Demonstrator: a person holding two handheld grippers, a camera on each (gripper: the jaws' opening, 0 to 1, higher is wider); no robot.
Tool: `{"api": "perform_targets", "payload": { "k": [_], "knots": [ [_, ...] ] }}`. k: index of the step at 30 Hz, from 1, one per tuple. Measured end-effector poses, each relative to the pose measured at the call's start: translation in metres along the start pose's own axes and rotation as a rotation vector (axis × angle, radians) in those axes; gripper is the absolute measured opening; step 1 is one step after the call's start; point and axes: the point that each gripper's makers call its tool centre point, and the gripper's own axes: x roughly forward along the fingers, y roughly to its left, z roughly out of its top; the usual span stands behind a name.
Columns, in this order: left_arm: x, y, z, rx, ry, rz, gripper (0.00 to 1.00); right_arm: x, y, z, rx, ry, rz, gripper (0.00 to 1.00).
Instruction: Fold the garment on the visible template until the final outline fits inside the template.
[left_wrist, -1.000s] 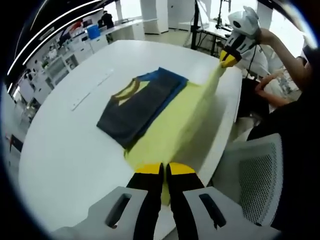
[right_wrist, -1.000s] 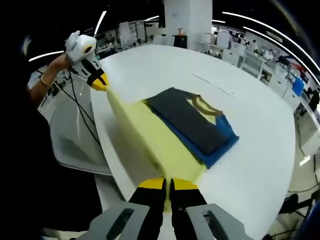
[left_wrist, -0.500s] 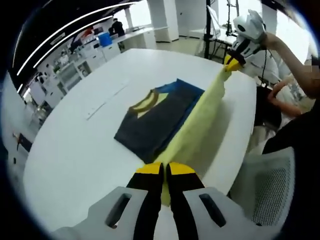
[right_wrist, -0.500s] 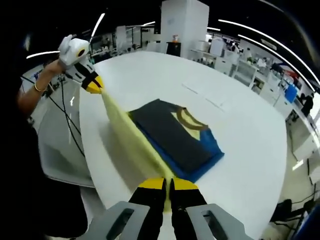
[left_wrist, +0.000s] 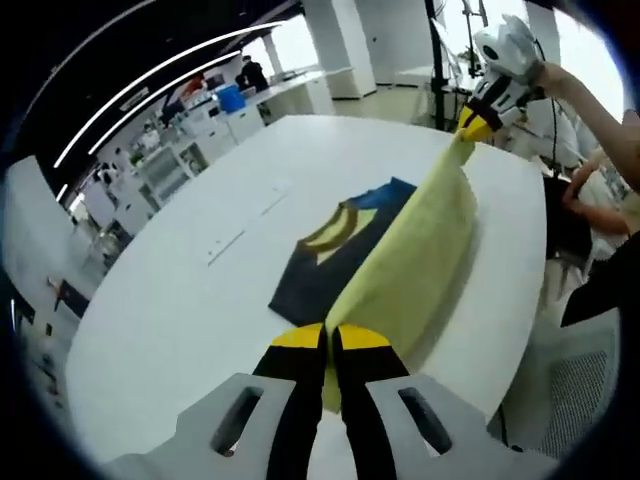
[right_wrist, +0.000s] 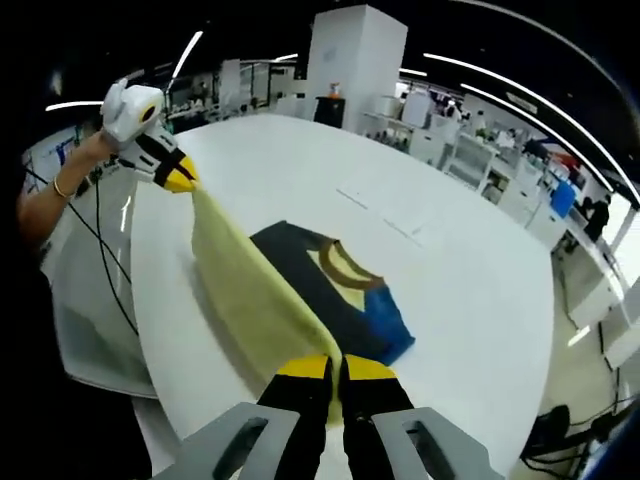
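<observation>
My left gripper (left_wrist: 329, 340) and right gripper (right_wrist: 335, 370) each clench a corner of the garment's (left_wrist: 345, 250) yellow flap, lifted taut above the table's (left_wrist: 180, 310) near edge. Its dark folded part lies mid-table.

We see left gripper (left_wrist: 328, 340): black jaws, yellow tips, pale grey housing with two slots at frame bottom. Right gripper (right_wrist: 333, 372): same build. At upper left of right gripper view, white rounded body, black-and-yellow jaws; thin bracelet on wrist (right_wrist: 61, 187), black cable trailing below. Dark clothing at frame edges.
</observation>
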Motion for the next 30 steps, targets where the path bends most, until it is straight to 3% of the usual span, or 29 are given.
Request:
{"api": "perform_targets", "payload": {
  "k": [18,23,30],
  "knots": [
    [0.026,0.036,0.031,0.039,-0.043,0.111,0.01,0.028,-0.049,0.023,-0.08,-0.006,-0.172,0.0],
    [0.037,0.044,0.033,0.05,-0.039,0.137,0.01,0.039,-0.059,0.027,-0.093,-0.008,-0.205,0.0],
    [0.061,0.057,0.03,0.033,-0.044,0.144,0.01,0.065,-0.073,0.022,-0.192,0.046,-0.247,0.0]
  ]
}}
